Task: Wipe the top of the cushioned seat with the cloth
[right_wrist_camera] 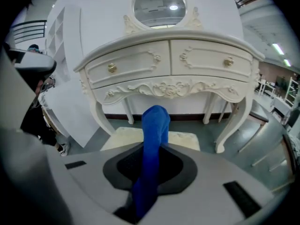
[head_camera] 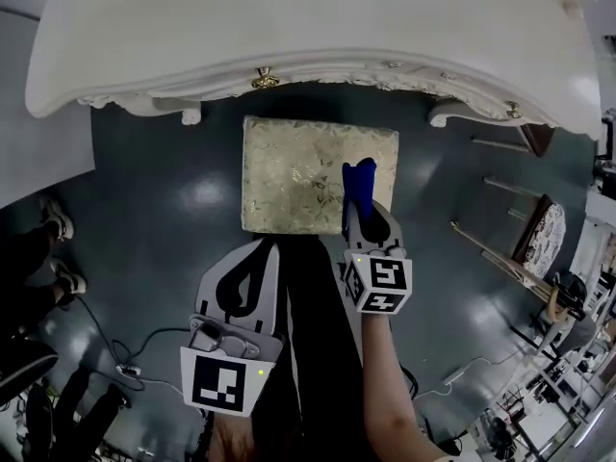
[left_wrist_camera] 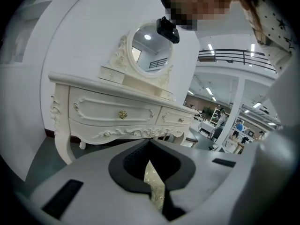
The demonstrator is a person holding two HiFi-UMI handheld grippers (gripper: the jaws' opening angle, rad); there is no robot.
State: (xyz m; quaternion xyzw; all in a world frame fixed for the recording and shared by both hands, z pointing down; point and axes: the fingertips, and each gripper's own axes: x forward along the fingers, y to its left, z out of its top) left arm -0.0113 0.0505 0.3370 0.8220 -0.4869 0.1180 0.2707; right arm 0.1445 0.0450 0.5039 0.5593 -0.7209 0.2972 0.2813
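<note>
The cushioned seat [head_camera: 318, 174] is a cream stool top with a gold leaf pattern, standing on the dark floor in front of a white dressing table [head_camera: 308, 37]. My right gripper [head_camera: 369, 221] hovers over the seat's right front corner, shut on a blue cloth [head_camera: 358, 192] that sticks out past its tips. In the right gripper view the blue cloth [right_wrist_camera: 153, 144] rises between the jaws, and the seat [right_wrist_camera: 185, 139] lies behind it. My left gripper [head_camera: 262, 250] is shut and holds nothing, just short of the seat's front edge. A sliver of the seat [left_wrist_camera: 157, 186] shows through its jaws.
The dressing table [right_wrist_camera: 168, 64] has a round mirror [left_wrist_camera: 150, 50] and carved legs behind the seat. A person's shoes [head_camera: 58, 221] stand at the left. Cables [head_camera: 125, 364] trail on the floor at lower left. Wooden chairs [head_camera: 539, 229] lie at the right.
</note>
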